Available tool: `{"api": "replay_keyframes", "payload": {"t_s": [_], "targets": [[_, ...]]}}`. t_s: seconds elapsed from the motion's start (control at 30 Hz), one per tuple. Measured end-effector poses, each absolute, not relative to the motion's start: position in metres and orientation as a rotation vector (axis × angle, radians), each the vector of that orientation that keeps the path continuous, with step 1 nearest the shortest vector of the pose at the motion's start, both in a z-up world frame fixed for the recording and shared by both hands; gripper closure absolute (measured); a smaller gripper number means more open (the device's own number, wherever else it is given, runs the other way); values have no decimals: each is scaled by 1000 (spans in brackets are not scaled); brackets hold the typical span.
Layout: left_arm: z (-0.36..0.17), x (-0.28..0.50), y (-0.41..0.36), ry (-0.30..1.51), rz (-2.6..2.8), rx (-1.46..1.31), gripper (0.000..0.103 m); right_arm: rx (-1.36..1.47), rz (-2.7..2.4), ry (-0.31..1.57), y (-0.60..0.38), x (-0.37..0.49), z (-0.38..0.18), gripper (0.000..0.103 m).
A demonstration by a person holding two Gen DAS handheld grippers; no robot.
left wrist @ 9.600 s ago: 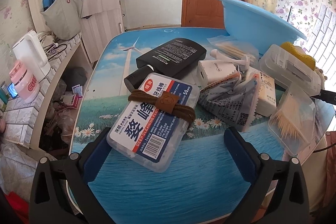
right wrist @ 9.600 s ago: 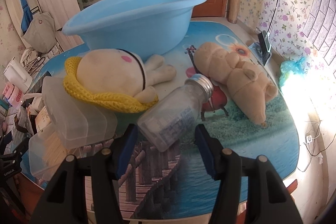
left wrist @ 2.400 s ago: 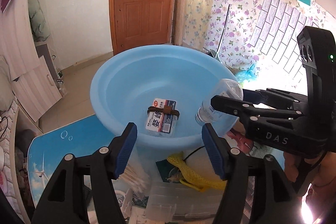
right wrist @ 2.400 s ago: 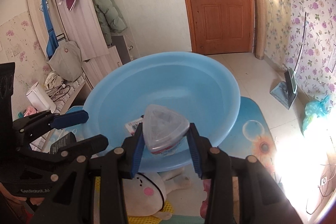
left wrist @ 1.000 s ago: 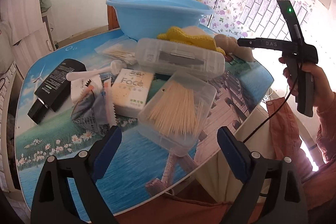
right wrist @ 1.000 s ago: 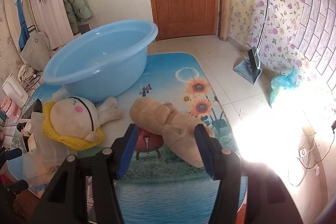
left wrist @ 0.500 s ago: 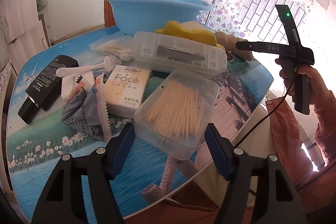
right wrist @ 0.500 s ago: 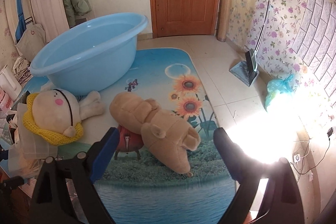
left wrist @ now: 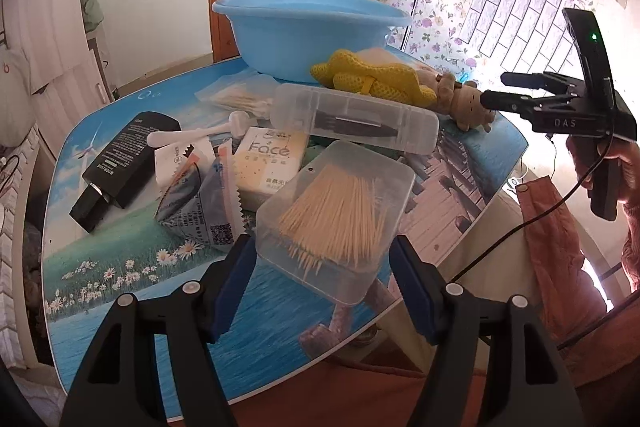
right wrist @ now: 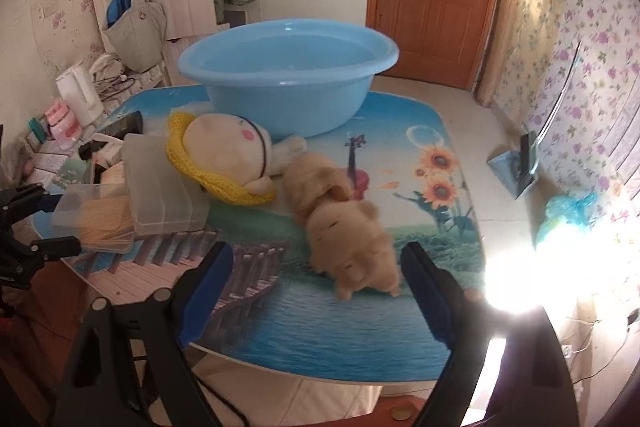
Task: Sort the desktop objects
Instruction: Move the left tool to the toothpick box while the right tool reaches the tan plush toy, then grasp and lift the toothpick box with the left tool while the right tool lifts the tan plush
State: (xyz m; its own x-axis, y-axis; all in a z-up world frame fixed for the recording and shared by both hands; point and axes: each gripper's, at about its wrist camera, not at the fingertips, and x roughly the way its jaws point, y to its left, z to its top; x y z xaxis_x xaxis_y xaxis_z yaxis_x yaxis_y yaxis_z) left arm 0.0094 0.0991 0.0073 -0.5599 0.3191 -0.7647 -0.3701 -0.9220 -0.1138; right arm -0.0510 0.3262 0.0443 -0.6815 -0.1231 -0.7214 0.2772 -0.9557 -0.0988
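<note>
Beyond both pairs of fingers, at the far end of the worktop (right wrist: 360,339), stands the blue basin (right wrist: 288,83). Ahead of the right gripper (right wrist: 316,291), angled downward, a tan plush toy (right wrist: 344,227) lies between its wide-spread fingers, which are closing without touching it. Pointing down too, the left gripper (left wrist: 320,283) clamps the clear toothpick box (left wrist: 340,211) between its blue pads. Only the left view shows the person's hand (left wrist: 616,167) and the black bottle (left wrist: 124,163).
</note>
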Motion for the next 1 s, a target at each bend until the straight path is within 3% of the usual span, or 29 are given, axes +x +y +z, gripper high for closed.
{"api": "replay_keyframes", "payload": {"t_s": [0.07,0.2,0.33,0.37,0.4,0.43,0.73,1.0], "targets": [[4,7,102,81,2465,-1201,34,1141,-2709,305,332,-60,44,16],[-1,-1,107,50,2454,-1202,16,1190,-2651,174,344,-76,34,16],[-5,-9,113,38,2427,-1211,14,1266,-2623,90,351,-92,15,16],[-6,-9,114,43,2424,-1208,16,1287,-2610,41,354,-95,11,17],[-5,-8,115,47,2420,-1199,33,1290,-2595,-5,357,-96,10,26],[-4,-7,115,50,2421,-1190,39,1293,-2575,-49,359,-97,8,45],[18,13,88,-49,2451,-1154,40,1260,-2563,-125,360,-74,18,49],[57,23,78,-42,2536,-1038,43,1281,-2575,76,335,-56,22,48]]}}
